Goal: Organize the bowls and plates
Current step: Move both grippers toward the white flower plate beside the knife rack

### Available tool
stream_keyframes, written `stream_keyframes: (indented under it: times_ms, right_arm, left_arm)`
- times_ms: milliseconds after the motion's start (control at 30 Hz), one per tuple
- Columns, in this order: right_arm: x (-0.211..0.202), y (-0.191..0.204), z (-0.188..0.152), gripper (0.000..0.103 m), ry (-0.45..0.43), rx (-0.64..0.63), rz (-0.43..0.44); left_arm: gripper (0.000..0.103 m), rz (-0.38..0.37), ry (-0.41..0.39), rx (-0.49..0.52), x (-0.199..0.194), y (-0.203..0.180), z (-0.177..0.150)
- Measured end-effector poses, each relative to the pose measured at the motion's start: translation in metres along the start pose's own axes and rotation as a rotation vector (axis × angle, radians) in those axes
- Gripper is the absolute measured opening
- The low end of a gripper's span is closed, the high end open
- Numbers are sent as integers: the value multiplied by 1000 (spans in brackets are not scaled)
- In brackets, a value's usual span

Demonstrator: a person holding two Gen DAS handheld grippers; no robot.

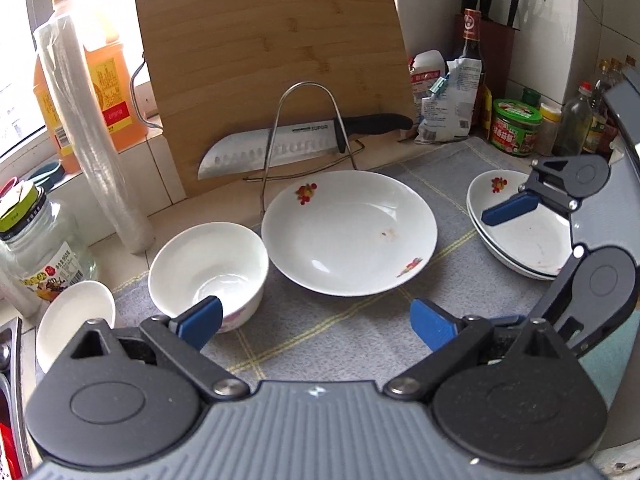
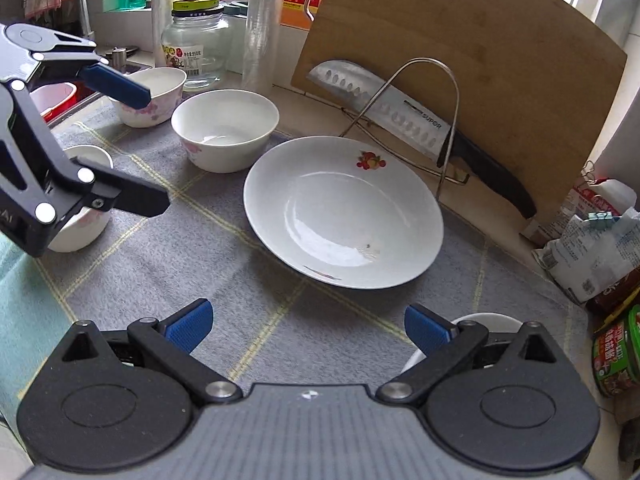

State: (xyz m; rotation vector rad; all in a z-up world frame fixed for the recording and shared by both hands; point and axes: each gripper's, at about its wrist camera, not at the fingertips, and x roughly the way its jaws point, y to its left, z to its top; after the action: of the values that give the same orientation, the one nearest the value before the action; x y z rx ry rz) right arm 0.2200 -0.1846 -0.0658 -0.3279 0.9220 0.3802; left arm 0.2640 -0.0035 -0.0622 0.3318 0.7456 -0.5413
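Holding both my left gripper [image 1: 316, 320] and right gripper [image 2: 308, 326] open and empty; glazed plate [image 1: 349, 236] looks slippery, breakable—pinch its rim.

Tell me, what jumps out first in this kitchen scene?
Probably the big white plate with a fruit print, in the middle of the grey cloth. Behind it a large knife rests in a wire rack against a wooden cutting board. A white bowl stands to the plate's left, and both grippers hover open over the cloth.
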Motion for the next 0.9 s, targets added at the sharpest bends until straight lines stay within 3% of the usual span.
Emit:
stream_keyframes:
  times_ms: [367, 500, 667, 900]
  right_arm:
    - [57, 7, -7, 103, 39, 129, -9]
    - [67, 5, -8, 103, 22, 161, -27]
    - [75, -5, -6, 103, 7, 221, -14]
    - [76, -7, -4, 103, 13, 248, -25]
  left_arm:
    - [100, -72, 95, 51, 45, 15, 39]
    - [100, -125, 147, 83, 71, 20, 61]
    - [99, -121, 190, 134, 108, 25, 78]
    - [99, -183, 194, 149, 148, 24, 100]
